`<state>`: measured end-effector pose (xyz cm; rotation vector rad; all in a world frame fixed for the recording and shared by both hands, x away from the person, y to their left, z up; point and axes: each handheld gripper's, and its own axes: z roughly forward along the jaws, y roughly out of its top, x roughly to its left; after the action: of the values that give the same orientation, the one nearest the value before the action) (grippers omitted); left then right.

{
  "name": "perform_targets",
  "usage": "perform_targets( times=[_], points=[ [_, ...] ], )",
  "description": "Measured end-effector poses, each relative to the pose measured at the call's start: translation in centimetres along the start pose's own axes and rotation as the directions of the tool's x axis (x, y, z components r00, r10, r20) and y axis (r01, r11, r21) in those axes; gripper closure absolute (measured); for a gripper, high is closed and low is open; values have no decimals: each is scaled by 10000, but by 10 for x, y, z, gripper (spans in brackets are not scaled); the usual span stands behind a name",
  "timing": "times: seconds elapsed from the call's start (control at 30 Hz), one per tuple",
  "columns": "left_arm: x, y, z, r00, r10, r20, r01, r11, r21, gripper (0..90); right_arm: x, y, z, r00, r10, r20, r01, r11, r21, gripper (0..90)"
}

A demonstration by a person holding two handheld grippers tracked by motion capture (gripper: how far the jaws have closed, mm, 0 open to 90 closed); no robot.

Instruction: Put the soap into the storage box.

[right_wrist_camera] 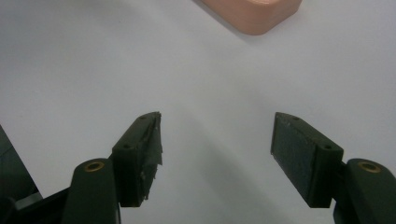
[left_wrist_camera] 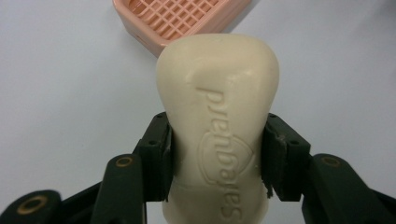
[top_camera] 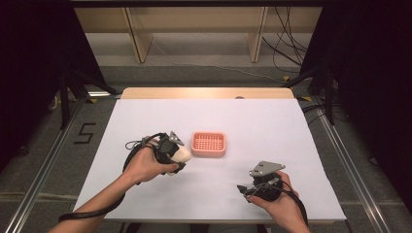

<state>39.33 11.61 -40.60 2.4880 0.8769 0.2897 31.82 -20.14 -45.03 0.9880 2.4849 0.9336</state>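
A cream bar of soap [left_wrist_camera: 217,116] with embossed lettering is clamped between the two black jaws of my left gripper [left_wrist_camera: 217,156], which is shut on it. In the high view the soap [top_camera: 182,154] sticks out of the left gripper [top_camera: 180,158] just left of a pink slatted soap dish [top_camera: 209,143]. The same dish [left_wrist_camera: 180,18] lies beyond the soap in the left gripper view. My right gripper [right_wrist_camera: 215,144] stands open over the bare white surface with nothing between its jaws. It sits near the table's front right [top_camera: 248,188], apart from the dish [right_wrist_camera: 254,14].
A white sheet [top_camera: 252,121] covers the table, with a wooden strip [top_camera: 209,92] along the far edge. Dark frame rails and cables run beside and behind the table. The person's forearms come in from the bottom.
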Motion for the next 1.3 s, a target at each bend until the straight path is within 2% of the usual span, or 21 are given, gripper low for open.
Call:
perform_targets(
  times=[0.07, 0.3, 0.33, 0.43, 0.57, 0.67, 0.7, 0.77, 0.8, 0.87, 0.97, 1.1, 1.13, 1.23, 1.3],
  points=[
    [0, 1, 1, 10000, 24, -11, -24, 10000, 21, 496, 2, 0, 0, 9999, 159, -24, -159, 9999, 24, 343],
    [3, 3, 3, 10000, 74, 66, -74, 10000, 57, 496, 1, 0, -1, 10000, 65, -56, -64, 10000, 20, 343],
    [3, 4, 3, 10000, 57, -26, -57, 10000, -2, 496, 1, 0, -1, 10000, 49, -45, -49, 10000, 28, 343],
    [4, 5, 3, 9998, 181, 37, -181, 9998, 81, 496, 1, -1, -1, 10000, 5, -44, -5, 10000, 24, 343],
    [5, 8, 4, 9996, 292, 33, -293, 9994, 173, 496, 1, -1, -2, 9999, 117, 6, -117, 9999, 60, 344],
    [5, 9, 5, 9996, 281, 17, -282, 9995, 152, 496, 0, -2, -2, 10000, 22, 27, -22, 10000, -6, 343],
    [6, 10, 5, 9994, 331, 43, -332, 9993, 188, 496, 1, -2, -3, 9998, 176, 28, -176, 9998, 32, 344],
    [6, 10, 6, 9996, 266, 44, -267, 9996, 134, 496, 1, -3, -3, 9999, 128, 32, -128, 9999, 34, 343],
    [7, 12, 5, 9987, 508, 72, -510, 9981, 334, 496, 0, -3, -3, 9999, 125, 42, -126, 9999, 52, 343],
    [7, 12, 7, 9991, 433, 19, -434, 9988, 221, 496, 1, -4, -4, 9998, 155, 81, -155, 9999, 7, 343],
    [8, 13, 8, 9980, 637, 65, -639, 9971, 404, 496, 0, -4, -4, 9999, 66, 85, -66, 10000, -63, 344],
    [9, 14, 10, 9972, 749, 77, -752, 9962, 437, 496, 2, -5, -5, 9992, 384, 79, -384, 9992, 68, 343],
    [9, 15, 11, 9972, 742, 70, -744, 9964, 401, 496, 1, -5, -5, 9997, 222, 101, -223, 9997, 29, 343],
    [11, 17, 11, 9956, 929, 81, -932, 9945, 480, 496, 0, -6, -5, 9998, 149, 129, -149, 9999, -20, 343],
    [10, 19, 13, 9958, 913, 86, -916, 9946, 491, 496, 0, -6, -5, 9999, 129, 90, -130, 9999, 43, 343]
  ],
)
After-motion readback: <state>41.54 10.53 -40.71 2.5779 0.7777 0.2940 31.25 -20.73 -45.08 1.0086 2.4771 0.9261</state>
